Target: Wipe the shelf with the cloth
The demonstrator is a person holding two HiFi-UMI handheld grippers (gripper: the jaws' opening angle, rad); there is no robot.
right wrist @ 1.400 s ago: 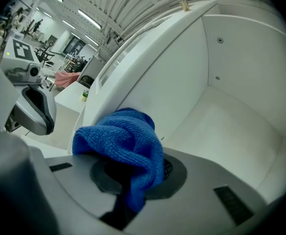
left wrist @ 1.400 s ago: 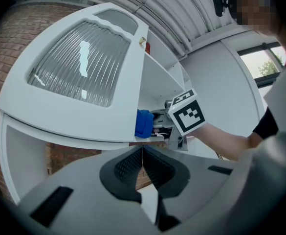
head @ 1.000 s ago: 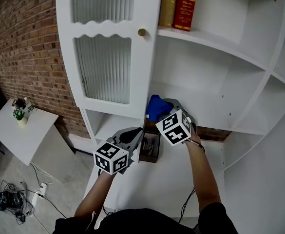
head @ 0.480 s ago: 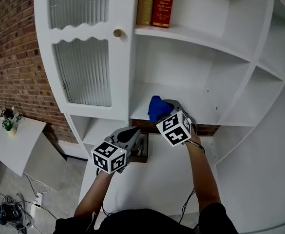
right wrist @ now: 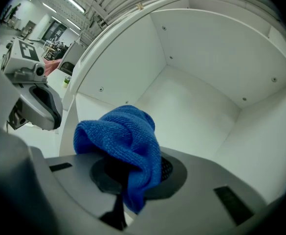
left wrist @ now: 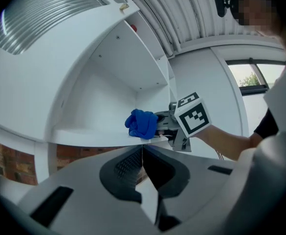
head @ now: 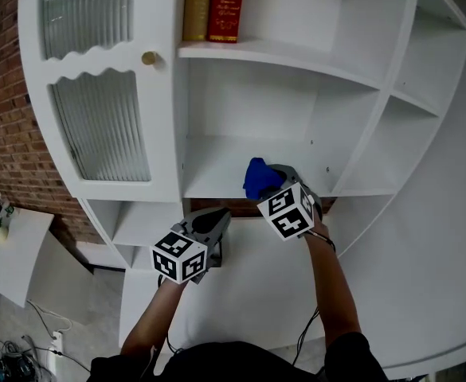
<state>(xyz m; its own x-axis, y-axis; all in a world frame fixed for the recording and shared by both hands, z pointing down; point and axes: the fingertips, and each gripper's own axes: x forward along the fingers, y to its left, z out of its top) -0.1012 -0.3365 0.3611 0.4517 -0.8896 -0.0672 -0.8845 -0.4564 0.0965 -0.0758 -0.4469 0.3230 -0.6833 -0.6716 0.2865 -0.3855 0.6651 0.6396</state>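
Nearest to the camera, the left gripper [head: 213, 223] hangs low over the white counter [head: 252, 285], below the front edge of the shelf [head: 217, 168]. Its jaws are pressed together and nothing is between them. A little further and higher, the right gripper [head: 276, 177] has its jaws closed on the cloth [head: 256, 177], which is bunched into a soft lump. The cloth is deep blue with a fine looped weave, and one fold hangs down over the jaws in the right gripper view [right wrist: 125, 141]. It sits at the front edge of the shelf, about in the middle of the open compartment; I cannot tell if it really presses on the board. Behind it the board is bare and white up to the back wall [head: 256, 106], so both sides of the cloth have free room. On the left the compartment ends at the closed door [head: 101, 126] with ribbed glass and a small round knob [head: 149, 57], on the right at a slanted side wall [head: 340, 138]. Above, the next shelf carries two upright books [head: 213, 6].
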